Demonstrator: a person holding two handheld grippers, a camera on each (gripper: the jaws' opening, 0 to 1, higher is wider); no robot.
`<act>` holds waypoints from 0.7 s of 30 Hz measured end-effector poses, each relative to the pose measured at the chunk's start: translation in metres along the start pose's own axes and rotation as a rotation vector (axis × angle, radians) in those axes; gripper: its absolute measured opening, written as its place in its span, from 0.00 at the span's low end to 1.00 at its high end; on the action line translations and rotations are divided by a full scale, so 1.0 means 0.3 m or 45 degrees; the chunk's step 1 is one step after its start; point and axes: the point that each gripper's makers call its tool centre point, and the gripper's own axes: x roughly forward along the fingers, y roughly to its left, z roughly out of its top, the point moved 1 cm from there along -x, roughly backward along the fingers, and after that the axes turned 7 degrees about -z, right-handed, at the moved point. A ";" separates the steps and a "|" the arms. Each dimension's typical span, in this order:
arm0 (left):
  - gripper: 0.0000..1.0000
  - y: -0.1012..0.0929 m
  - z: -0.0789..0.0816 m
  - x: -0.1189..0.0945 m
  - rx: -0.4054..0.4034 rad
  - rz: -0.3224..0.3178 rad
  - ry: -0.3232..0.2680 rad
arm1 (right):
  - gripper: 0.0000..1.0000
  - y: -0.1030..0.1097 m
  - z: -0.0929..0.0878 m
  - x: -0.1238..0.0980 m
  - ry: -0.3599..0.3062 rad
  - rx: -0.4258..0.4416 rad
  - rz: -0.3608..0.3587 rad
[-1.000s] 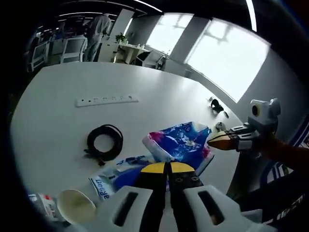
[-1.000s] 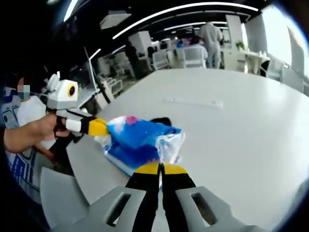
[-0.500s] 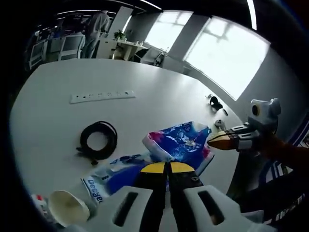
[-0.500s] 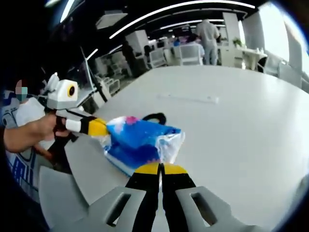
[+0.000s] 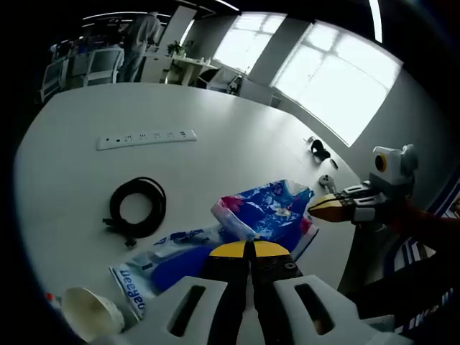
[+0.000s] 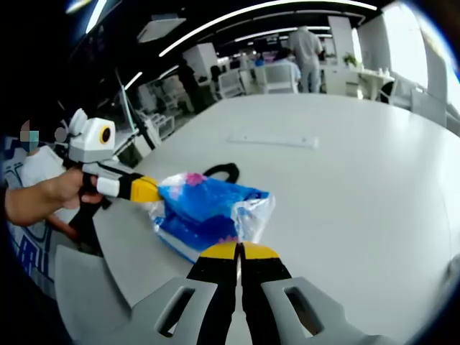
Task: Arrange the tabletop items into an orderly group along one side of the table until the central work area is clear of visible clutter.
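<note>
Grippers both clenched: my left gripper (image 5: 249, 249) and right gripper (image 6: 238, 251) each pinch the crinkly blue-and-pink plastic bag (image 6: 208, 210) at frame centre, above the white table (image 6: 345, 187); coiled black cable (image 5: 136, 207) centre-left.

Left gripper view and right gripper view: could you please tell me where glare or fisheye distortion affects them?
Left gripper view: the windows are blown out to white, and the table edge bows strongly. Right gripper view: the ceiling light strips curve into arcs, the table's right side is washed pale, and the blue plastic bag stays sharp.
</note>
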 end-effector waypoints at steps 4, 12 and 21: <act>0.00 -0.005 -0.003 0.018 0.002 -0.007 0.007 | 0.00 -0.016 -0.009 0.001 0.003 0.009 -0.005; 0.00 -0.008 -0.010 0.053 -0.002 -0.015 0.022 | 0.00 -0.045 -0.027 0.003 0.009 0.023 -0.014; 0.00 -0.020 -0.024 0.101 -0.007 -0.032 0.040 | 0.00 -0.091 -0.050 0.001 0.015 0.042 -0.030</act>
